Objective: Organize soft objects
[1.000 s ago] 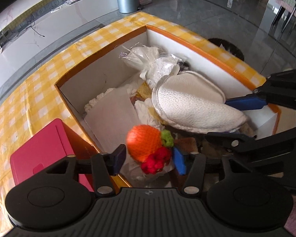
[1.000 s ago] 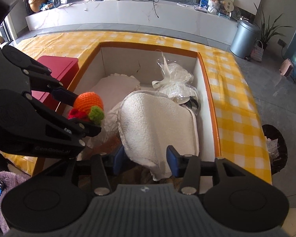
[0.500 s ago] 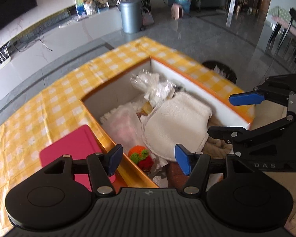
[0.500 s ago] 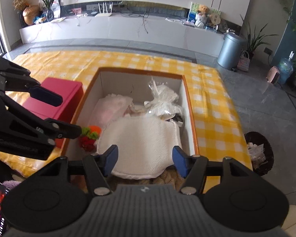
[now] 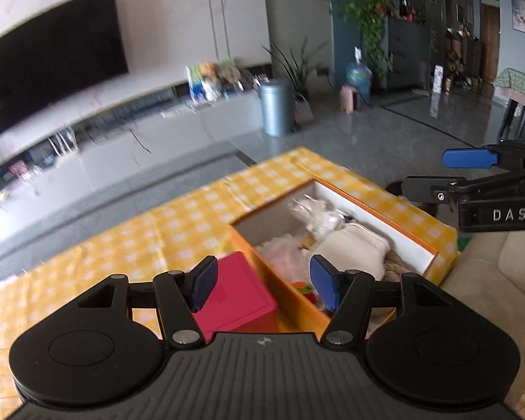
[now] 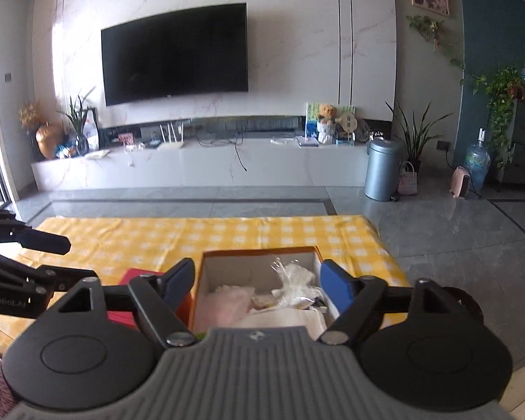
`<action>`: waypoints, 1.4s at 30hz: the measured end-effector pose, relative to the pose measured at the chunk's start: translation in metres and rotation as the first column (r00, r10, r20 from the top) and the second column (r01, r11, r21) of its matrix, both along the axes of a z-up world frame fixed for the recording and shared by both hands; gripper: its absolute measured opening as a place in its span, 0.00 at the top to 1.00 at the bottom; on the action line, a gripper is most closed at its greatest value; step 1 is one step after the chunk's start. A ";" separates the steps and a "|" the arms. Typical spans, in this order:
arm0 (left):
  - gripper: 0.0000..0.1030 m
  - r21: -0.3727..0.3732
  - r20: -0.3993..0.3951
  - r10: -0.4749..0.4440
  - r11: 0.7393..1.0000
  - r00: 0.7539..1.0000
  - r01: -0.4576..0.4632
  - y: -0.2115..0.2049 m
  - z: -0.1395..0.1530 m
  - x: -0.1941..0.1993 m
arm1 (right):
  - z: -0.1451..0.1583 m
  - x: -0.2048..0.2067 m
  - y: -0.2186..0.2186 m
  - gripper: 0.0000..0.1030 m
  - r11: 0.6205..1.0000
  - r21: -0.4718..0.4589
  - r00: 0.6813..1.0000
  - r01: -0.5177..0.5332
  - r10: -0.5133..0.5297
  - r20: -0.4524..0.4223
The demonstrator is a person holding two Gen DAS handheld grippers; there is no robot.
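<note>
Left gripper: blue-padded jaws apart, nothing between them. Right gripper: jaws opening, nothing between them. Below and ahead of both claws, on the yellow checked tablecloth, sits the orange-walled open cardboard box. Inside it: cream fleece cloth, pale pink fluffy cloth, clear crinkled plastic bag, orange knitted toy with red and green parts at the near wall. Pink rectangular box stands just left of the orange box, under the left claw.

Tablecloth: yellow/white check. Box: orange outside, white inside. Small box: pink-red. Towel: cream. Knit toy: orange, red, green. Bin: grey-blue. Gripper pads: blue on black frames. TV: black.
</note>
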State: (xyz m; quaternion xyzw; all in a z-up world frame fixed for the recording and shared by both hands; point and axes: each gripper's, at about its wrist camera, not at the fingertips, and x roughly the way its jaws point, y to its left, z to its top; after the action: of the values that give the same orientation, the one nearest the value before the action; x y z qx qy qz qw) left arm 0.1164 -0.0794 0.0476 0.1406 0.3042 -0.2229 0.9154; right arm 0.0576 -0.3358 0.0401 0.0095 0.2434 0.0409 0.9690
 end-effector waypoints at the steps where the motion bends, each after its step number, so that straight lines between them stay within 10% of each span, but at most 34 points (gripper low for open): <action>1: 0.31 0.003 0.022 0.001 1.000 1.000 -0.001 0.004 0.001 -0.006 | 0.002 -0.004 0.006 0.21 1.000 0.003 1.000 -0.008 0.008 0.009; 14: 0.23 -0.204 0.216 0.237 0.960 0.947 -0.194 0.069 -0.015 -0.066 | -0.024 -0.073 0.077 0.04 1.000 -0.019 0.985 -0.014 0.017 0.171; 25: 0.09 -0.208 0.336 0.355 0.931 0.872 -0.299 0.087 -0.044 -0.099 | -0.063 -0.114 0.106 0.03 0.988 0.067 0.957 0.140 -0.152 0.246; 42: 0.07 -0.132 0.130 0.396 0.916 0.909 -0.380 0.111 -0.110 -0.088 | -0.121 -0.096 0.139 0.03 0.998 -0.042 0.994 0.048 -0.043 0.096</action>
State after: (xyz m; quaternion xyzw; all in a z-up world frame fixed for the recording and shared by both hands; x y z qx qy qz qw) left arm 0.0286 0.0314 -0.0622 0.0463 0.2425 -0.0406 0.9682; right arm -0.0384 -0.1970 -0.0807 -0.0083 0.1978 0.0139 0.9801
